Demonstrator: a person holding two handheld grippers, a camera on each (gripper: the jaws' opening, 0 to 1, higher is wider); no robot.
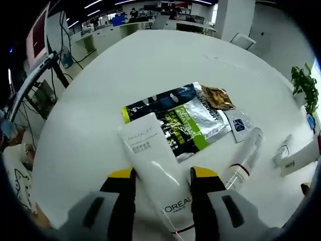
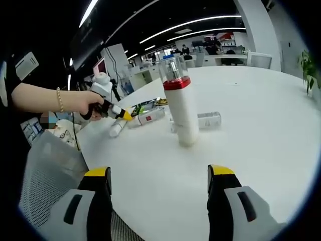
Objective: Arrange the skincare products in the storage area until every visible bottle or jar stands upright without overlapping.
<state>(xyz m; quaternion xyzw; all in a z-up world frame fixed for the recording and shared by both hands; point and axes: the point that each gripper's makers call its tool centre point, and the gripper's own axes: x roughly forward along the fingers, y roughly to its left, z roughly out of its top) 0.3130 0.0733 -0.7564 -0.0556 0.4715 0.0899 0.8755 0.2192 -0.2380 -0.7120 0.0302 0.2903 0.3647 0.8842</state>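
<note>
Left gripper [image 1: 163,175] is clamping the white L'Oreal tube [image 1: 156,170], foil sachets [image 1: 175,118] lying just behind; right gripper [image 2: 159,173] is hanging open near the upright red-banded bottle [image 2: 180,108].

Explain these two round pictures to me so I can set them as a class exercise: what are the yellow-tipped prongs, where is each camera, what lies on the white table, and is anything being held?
No robot arm here: a person carries a two-pronged hand-held gripper in each hand, and a fisheye camera rides on each.

The left gripper view looks along the left hand-held gripper, whose jaws stand either side of a white L'Oreal tube. Whether they are pressing it is unclear. Beyond it on the white table lie foil sachets and a clear bottle on its side.

The right gripper view looks along the right hand-held gripper, open and empty. Ahead stands an upright white bottle with a red band. The person's hand shows at left, holding the other tool.
</note>
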